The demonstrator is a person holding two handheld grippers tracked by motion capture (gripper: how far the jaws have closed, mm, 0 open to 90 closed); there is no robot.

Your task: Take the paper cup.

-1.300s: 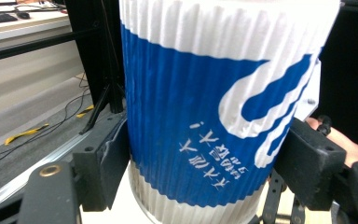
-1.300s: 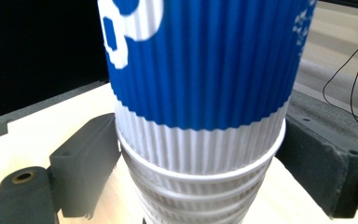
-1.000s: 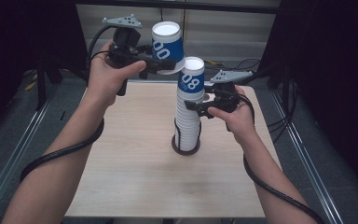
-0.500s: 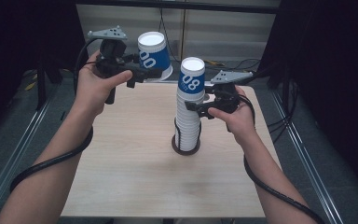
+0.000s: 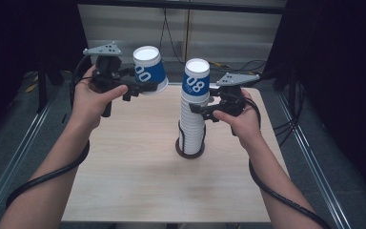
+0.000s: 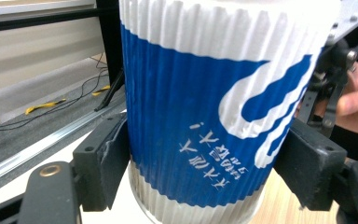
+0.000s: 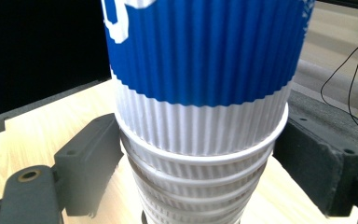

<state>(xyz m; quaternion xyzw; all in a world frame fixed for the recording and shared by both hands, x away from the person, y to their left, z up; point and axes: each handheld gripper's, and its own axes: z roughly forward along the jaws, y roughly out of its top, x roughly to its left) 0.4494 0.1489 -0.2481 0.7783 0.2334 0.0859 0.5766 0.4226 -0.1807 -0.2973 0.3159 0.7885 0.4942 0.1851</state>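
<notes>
A tall stack of ribbed white-and-blue paper cups [image 5: 192,119], all upside down, stands on a dark round base [image 5: 189,149] at the middle of the wooden table [image 5: 124,186]. My right gripper [image 5: 204,112] has its jaws pressed on both sides of the stack, just below the top cup [image 5: 196,78]; the stack [image 7: 200,135] fills the space between the right gripper [image 7: 200,177] pads. My left gripper [image 5: 147,88] is shut on a single cup [image 5: 149,71], held tilted in the air to the left of the stack's top. That cup [image 6: 191,102] sits tight between the left gripper [image 6: 200,168] jaws.
Metal rails [image 5: 24,138] run along both sides of the table. Loose cables [image 5: 228,64] lie on the floor behind the far edge, and dark curtains stand at left and right. A black cable trails from each gripper along the forearm [image 5: 52,174].
My left hand has carried the single cup down and to the left, away from the top of the stack. The right hand and the stack have stayed where they were.
</notes>
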